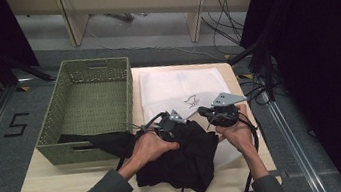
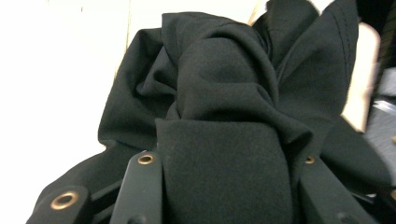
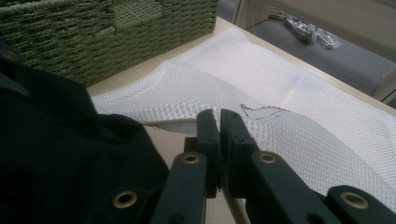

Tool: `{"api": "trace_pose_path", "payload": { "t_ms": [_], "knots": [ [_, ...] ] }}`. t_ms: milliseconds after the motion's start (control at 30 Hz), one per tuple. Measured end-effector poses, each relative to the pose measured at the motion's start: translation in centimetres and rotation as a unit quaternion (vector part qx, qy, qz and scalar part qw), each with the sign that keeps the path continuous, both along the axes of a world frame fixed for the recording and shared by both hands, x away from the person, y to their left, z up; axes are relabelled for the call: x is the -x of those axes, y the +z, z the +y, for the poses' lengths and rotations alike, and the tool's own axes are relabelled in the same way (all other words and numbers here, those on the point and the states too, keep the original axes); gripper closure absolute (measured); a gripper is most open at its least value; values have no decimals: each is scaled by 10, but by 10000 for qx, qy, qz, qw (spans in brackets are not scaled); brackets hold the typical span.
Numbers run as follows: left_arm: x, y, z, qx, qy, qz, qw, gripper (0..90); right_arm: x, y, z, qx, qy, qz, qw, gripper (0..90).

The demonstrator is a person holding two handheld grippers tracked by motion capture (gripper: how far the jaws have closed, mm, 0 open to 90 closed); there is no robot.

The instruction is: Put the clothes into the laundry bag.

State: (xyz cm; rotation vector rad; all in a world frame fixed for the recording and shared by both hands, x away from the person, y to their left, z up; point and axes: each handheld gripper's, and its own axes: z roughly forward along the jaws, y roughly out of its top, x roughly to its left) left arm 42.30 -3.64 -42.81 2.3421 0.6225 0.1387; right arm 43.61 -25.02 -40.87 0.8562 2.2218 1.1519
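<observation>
Two grippers engaged: left gripper (image 1: 166, 126) jaws clamped on bunched black garment (image 1: 182, 157), long axis 10-to-4 o'clock from basket (image 1: 87, 107) across table (image 1: 39, 182); right gripper (image 3: 219, 122) pinched on white mesh bag (image 3: 299, 107).

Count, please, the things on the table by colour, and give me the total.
Black: 1, the black garment, bunched, one end over the basket's wall
Green: 1, the woven basket
White: 1, the mesh bag, lying flat
Total: 3
</observation>
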Motion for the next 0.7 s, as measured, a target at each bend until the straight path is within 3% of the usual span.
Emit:
{"api": "trace_pose_path", "payload": {
  "t_ms": [67,167,200,267,367,467,600,700],
  "knots": [
    [-5,-11,-7,-48,184,77,9998,594,0,-1,2,50,18,32,10000,878],
    [-10,-28,-16,-415,279,-63,9987,505,0,-3,4,89,65,48,9999,878],
    [-10,-31,-18,-470,276,-11,9985,472,0,-5,5,79,36,59,9999,877],
    [-10,-32,-20,-384,272,-116,9988,351,0,-6,6,114,51,88,9999,877],
    [-8,-19,-15,-125,160,-156,9997,322,-1,-5,4,122,78,74,9999,877],
    [-4,5,-6,156,13,-291,9995,318,-1,-5,2,70,35,72,9999,877],
    [1,41,11,568,82,-426,9974,301,0,-5,3,53,25,67,10000,877],
    [2,65,37,987,321,-492,9934,289,-1,-4,2,37,48,43,10000,876]
  ]
}}
